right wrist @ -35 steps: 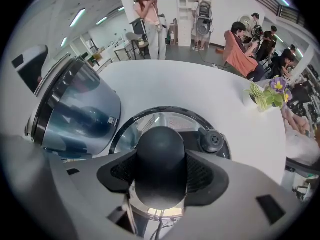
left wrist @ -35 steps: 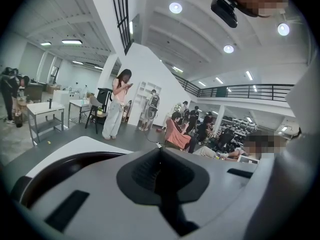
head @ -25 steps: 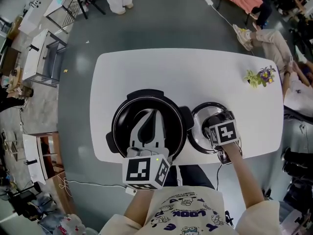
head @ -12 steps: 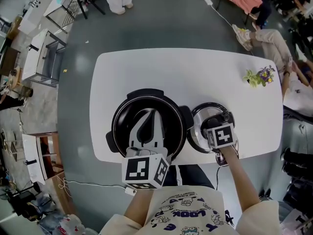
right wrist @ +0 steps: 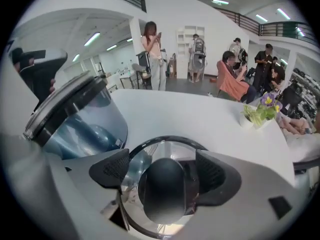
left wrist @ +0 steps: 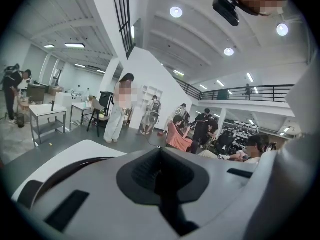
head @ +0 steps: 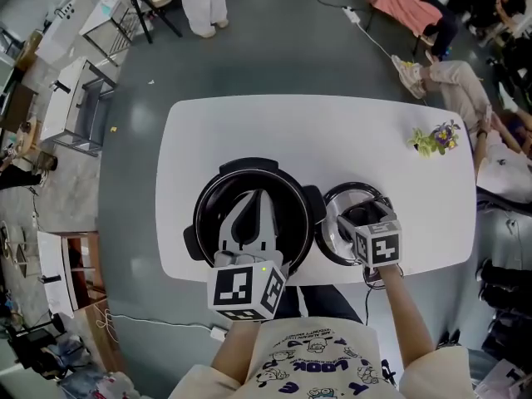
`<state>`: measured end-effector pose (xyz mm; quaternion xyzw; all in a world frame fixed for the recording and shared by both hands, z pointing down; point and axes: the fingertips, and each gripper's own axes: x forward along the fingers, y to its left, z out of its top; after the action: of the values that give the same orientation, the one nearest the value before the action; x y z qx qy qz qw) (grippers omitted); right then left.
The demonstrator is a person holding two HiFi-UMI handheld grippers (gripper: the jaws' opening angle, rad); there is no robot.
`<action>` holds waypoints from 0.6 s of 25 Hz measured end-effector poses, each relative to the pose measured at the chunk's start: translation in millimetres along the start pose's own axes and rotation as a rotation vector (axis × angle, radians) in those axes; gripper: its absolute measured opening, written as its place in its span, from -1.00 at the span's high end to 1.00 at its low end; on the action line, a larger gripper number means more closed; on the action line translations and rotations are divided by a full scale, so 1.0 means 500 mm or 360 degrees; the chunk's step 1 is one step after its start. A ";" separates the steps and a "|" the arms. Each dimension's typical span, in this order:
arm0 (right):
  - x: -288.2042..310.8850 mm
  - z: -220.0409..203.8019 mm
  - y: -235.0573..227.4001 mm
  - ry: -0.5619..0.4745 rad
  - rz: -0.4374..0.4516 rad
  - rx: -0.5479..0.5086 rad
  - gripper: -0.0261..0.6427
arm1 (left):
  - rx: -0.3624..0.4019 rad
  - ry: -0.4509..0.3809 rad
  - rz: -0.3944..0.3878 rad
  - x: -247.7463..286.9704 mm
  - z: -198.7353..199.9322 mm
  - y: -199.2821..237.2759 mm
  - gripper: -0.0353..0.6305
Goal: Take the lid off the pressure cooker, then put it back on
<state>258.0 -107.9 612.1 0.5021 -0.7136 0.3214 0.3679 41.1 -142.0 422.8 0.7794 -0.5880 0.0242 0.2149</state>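
1. Head view: the pressure cooker (head: 287, 191) stands open on the near half of the white table (head: 332, 131), its dark inside showing.
2. The lid (head: 337, 233) lies flat on the table just to the right of the cooker, near the front edge, with its black knob (right wrist: 162, 189) pointing up.
3. The right gripper (head: 359, 216) hangs over the lid, angled steeply down. In the right gripper view its jaws stand wide on either side of the knob, and a gap shows between each pad (right wrist: 112, 169) and the knob, so nothing is gripped. These jaws have just been opening, with the knob between them.
4. The left gripper (head: 259, 196) sits above the cooker's open mouth, pointing away from the person. The left gripper view shows its jaws pressed together with nothing between them (left wrist: 161, 176). The cooker's dark rim curves below them at the left.
5. A small potted plant (head: 436, 137) with purple flowers stands at the table's far right, well apart from the cooker and lid.
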 end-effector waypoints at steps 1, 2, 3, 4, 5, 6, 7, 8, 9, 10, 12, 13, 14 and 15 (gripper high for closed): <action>-0.014 0.021 -0.003 -0.0059 -0.0017 0.0000 -0.37 | 0.0005 -0.0013 0.0000 -0.002 0.007 -0.002 0.85; -0.031 0.044 -0.005 -0.0121 -0.0030 -0.0001 -0.37 | 0.0010 -0.0027 -0.0001 -0.004 0.014 -0.004 0.85; -0.049 0.067 -0.003 -0.0184 -0.0037 -0.0006 -0.37 | 0.0016 -0.0041 -0.0001 -0.008 0.022 -0.006 0.85; -0.069 0.089 0.000 -0.0248 -0.0042 -0.0015 -0.37 | 0.0022 -0.0055 -0.0001 -0.013 0.030 -0.008 0.85; -0.091 0.112 0.002 -0.0315 -0.0053 -0.0026 -0.36 | 0.0028 -0.0069 -0.0001 -0.018 0.038 -0.010 0.85; -0.113 0.137 0.004 -0.0391 -0.0069 -0.0039 -0.33 | 0.0035 -0.0086 -0.0001 -0.022 0.047 -0.012 0.85; -0.137 0.165 0.004 -0.0477 -0.0090 -0.0050 -0.25 | 0.0044 -0.0107 0.0000 -0.024 0.057 -0.014 0.85; -0.162 0.194 0.003 -0.0568 -0.0113 -0.0058 -0.18 | 0.0053 -0.0130 0.0000 -0.025 0.068 -0.016 0.85; -0.187 0.221 0.004 -0.0656 -0.0133 -0.0061 -0.13 | 0.0063 -0.0153 0.0002 -0.027 0.078 -0.018 0.85; -0.212 0.244 0.005 -0.0734 -0.0152 -0.0059 -0.03 | 0.0072 -0.0172 0.0005 -0.030 0.088 -0.020 0.85; -0.262 0.280 0.012 -0.0865 -0.0181 -0.0049 0.11 | 0.0086 -0.0203 0.0008 -0.040 0.108 -0.024 0.85; -0.286 0.295 0.016 -0.0922 -0.0189 -0.0043 0.14 | 0.0092 -0.0219 0.0009 -0.046 0.118 -0.026 0.85; -0.309 0.309 0.022 -0.0975 -0.0193 -0.0038 0.21 | 0.0097 -0.0238 0.0011 -0.052 0.129 -0.028 0.85; -0.331 0.323 0.028 -0.1023 -0.0193 -0.0035 0.26 | 0.0104 -0.0259 0.0013 -0.057 0.140 -0.030 0.85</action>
<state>249.3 -158.2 386.3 0.6154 -0.7655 0.1162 0.1475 31.3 -138.2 346.5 0.7830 -0.6056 -0.0192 0.1408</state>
